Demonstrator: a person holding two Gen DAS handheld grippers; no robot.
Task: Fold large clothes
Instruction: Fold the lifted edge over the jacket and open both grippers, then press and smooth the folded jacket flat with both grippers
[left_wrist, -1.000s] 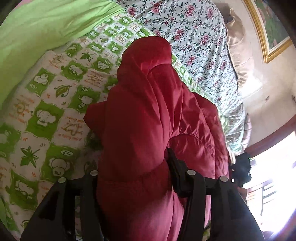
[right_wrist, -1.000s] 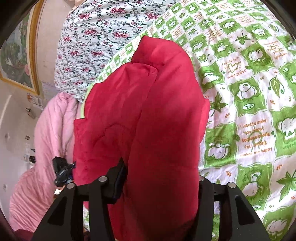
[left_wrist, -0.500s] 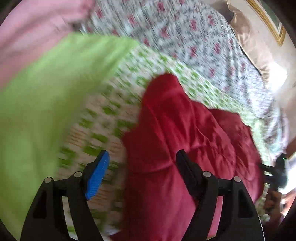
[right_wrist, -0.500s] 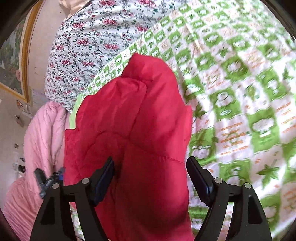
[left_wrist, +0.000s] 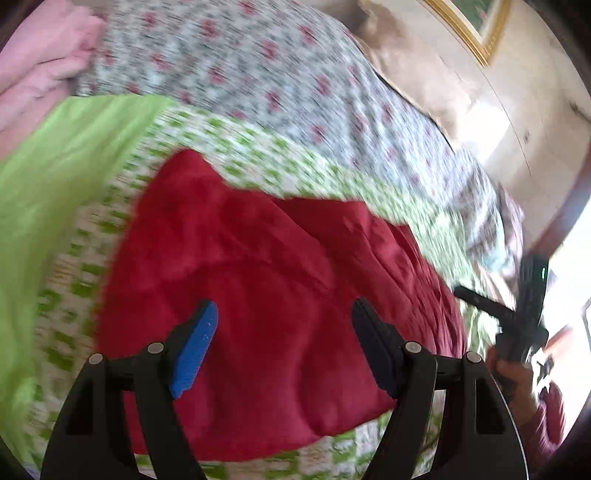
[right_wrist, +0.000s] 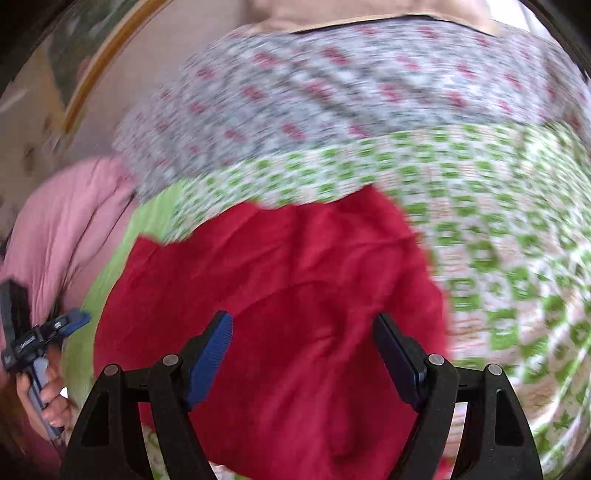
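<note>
— Bedding first: what covers the bed?
— Green-and-white checked quilt (left_wrist: 258, 166), a floral cover (right_wrist: 351, 85) beyond it, a pink blanket (right_wrist: 66, 221) at the side, a gold-framed picture (left_wrist: 476, 33) on the wall.
— And the red garment (left_wrist: 258, 295)?
— Lying bunched on the quilt, below both grippers.
— Jaws?
— Left gripper (left_wrist: 284, 350) and right gripper (right_wrist: 303, 362) both stand apart, clamping nothing; the garment shows between them, untouched.

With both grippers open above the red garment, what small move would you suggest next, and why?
Probably bring both down to smooth it: the left gripper and right gripper are open and empty, and the folded red garment lies puffy on the green checked blanket.
</note>
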